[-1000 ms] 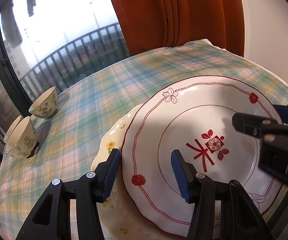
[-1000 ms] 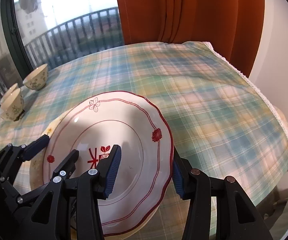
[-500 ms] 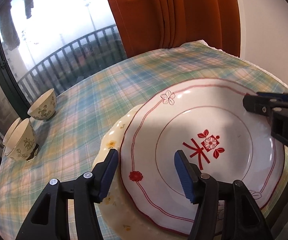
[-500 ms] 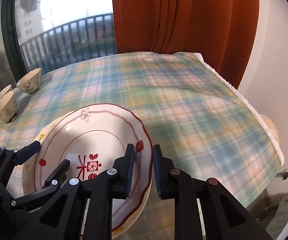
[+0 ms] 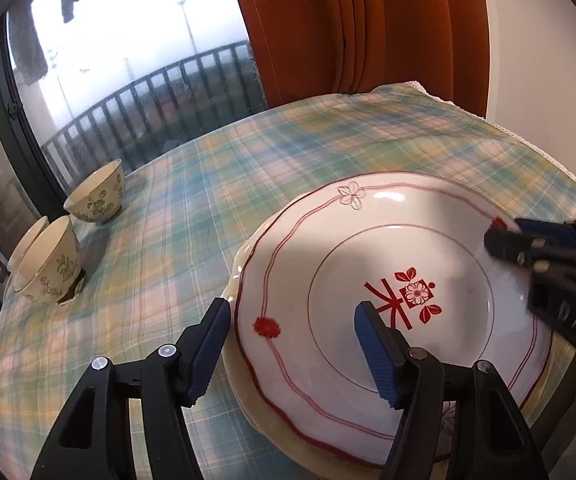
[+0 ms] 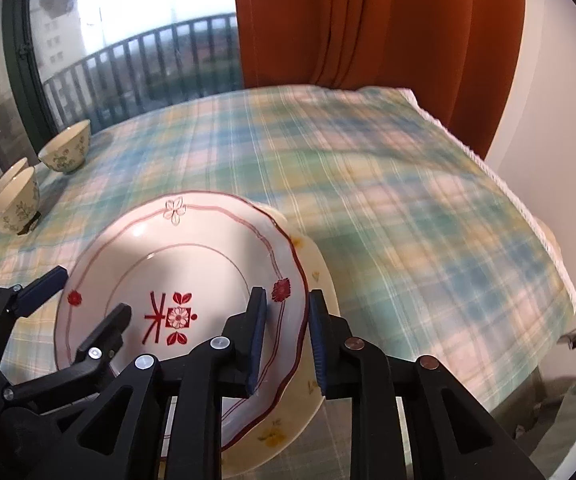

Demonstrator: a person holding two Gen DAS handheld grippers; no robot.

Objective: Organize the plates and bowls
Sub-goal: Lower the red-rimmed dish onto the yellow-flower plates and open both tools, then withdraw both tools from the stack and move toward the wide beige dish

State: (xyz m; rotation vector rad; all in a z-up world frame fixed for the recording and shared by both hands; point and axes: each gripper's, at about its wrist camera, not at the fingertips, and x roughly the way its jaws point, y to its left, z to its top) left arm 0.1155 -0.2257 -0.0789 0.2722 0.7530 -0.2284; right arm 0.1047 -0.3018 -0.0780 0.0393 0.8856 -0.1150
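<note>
A white plate with red flowers and a red character (image 5: 367,248) (image 6: 192,256) lies on a cream plate with yellow flowers (image 5: 235,276) (image 6: 288,432) on the plaid tablecloth. My left gripper (image 5: 291,304) (image 6: 90,292) straddles the white plate's left rim. Its jaws are opening and its blue pads stand clear of the rim. My right gripper (image 6: 286,292) (image 5: 503,240) straddles the opposite rim by a red flower. Its jaws are narrow and opening, with the rim in the gap and the pads off it.
A lone flowered bowl (image 5: 96,196) (image 6: 66,152) and two stacked flowered bowls (image 5: 48,264) (image 6: 16,200) stand at the table's far left by the window. An orange curtain (image 5: 359,28) hangs behind. The table's right edge has white lace trim (image 6: 499,184).
The right jaws closed down around the white plate's rim, then parted slightly. The left jaws widened. The white plate now covers more of the cream plate.
</note>
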